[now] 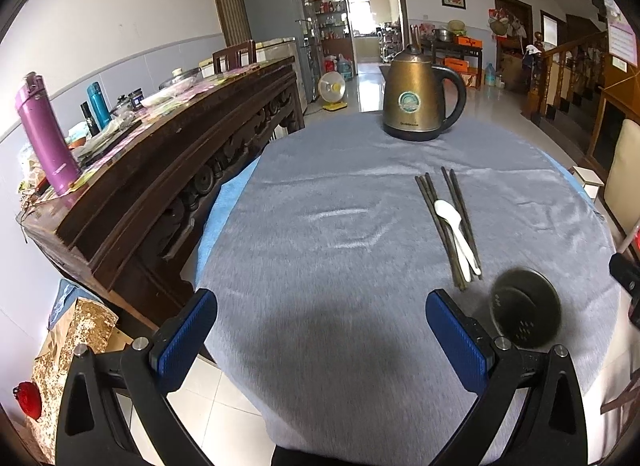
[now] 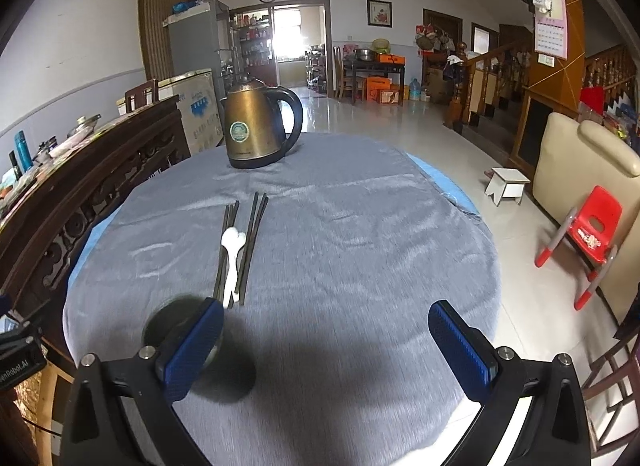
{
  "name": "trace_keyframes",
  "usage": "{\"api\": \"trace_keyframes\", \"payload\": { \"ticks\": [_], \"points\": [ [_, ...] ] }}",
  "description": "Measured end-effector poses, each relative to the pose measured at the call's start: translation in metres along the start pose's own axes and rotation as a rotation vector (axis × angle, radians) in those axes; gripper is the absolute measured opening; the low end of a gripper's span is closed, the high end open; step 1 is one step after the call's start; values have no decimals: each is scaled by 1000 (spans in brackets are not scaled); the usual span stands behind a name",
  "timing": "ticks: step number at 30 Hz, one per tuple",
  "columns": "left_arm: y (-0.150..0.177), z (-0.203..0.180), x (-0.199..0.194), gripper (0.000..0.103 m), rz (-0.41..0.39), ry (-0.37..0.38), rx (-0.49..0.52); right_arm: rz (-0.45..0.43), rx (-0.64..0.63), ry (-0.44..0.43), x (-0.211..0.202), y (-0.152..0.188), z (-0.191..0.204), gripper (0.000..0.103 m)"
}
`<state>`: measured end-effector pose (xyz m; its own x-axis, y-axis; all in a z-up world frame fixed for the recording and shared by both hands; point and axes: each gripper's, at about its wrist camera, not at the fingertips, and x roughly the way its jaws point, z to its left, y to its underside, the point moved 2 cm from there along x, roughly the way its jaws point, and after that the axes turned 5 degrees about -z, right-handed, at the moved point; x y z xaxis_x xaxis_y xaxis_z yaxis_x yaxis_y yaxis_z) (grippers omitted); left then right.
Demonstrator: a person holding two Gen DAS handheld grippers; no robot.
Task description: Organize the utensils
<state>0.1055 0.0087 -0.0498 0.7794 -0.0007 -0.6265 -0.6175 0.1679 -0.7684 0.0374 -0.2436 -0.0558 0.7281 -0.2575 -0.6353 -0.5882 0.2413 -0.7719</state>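
Both claws hang wide and empty over the near table (image 1: 320, 225): left gripper (image 1: 320, 330), then right gripper (image 2: 326, 340). Chopsticks (image 1: 450, 221) and white spoons (image 1: 456, 231) lie mid-table, a round metal holder (image 1: 524, 312) just nearer. Nothing seems started; next, grasp a utensil.

No lettering is legible, even on the kettle (image 1: 416, 99) label.

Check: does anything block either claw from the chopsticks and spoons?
Nothing visible. Both the left claw and right claw hover open over bare cloth; chopsticks and white spoons lie ahead, the metal cup beside them.
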Motion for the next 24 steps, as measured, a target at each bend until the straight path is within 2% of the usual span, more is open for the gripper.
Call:
{"api": "trace_keyframes", "payload": {
  "ticks": [4, 8, 10, 12, 13, 15, 17, 21, 24],
  "points": [
    [-16, 1, 34, 103, 39, 13, 7, 34, -6, -31, 32, -21, 4, 103],
    [-39, 0, 87, 103, 101, 58, -1, 86, -17, -100, 83, -45, 15, 102],
    [-49, -4, 114, 103, 139, 92, -5, 127, -8, -156, 117, -55, 22, 95],
    [-58, -9, 142, 103, 180, 134, -11, 187, 22, -216, 158, -65, 28, 81],
    [-63, -12, 155, 103, 197, 150, -13, 211, 41, -232, 174, -68, 30, 77],
    [-71, -20, 179, 103, 222, 189, -17, 276, 95, -275, 216, -74, 34, 60],
    [-76, -28, 200, 99, 256, 206, -18, 313, 134, -306, 246, -77, 37, 51],
    [-85, -50, 236, 79, 290, 270, -8, 383, 202, -365, 303, -82, 48, 42],
    [-92, -61, 256, 78, 310, 318, -27, 422, 197, -363, 327, -83, 60, 40]
  ]
}}
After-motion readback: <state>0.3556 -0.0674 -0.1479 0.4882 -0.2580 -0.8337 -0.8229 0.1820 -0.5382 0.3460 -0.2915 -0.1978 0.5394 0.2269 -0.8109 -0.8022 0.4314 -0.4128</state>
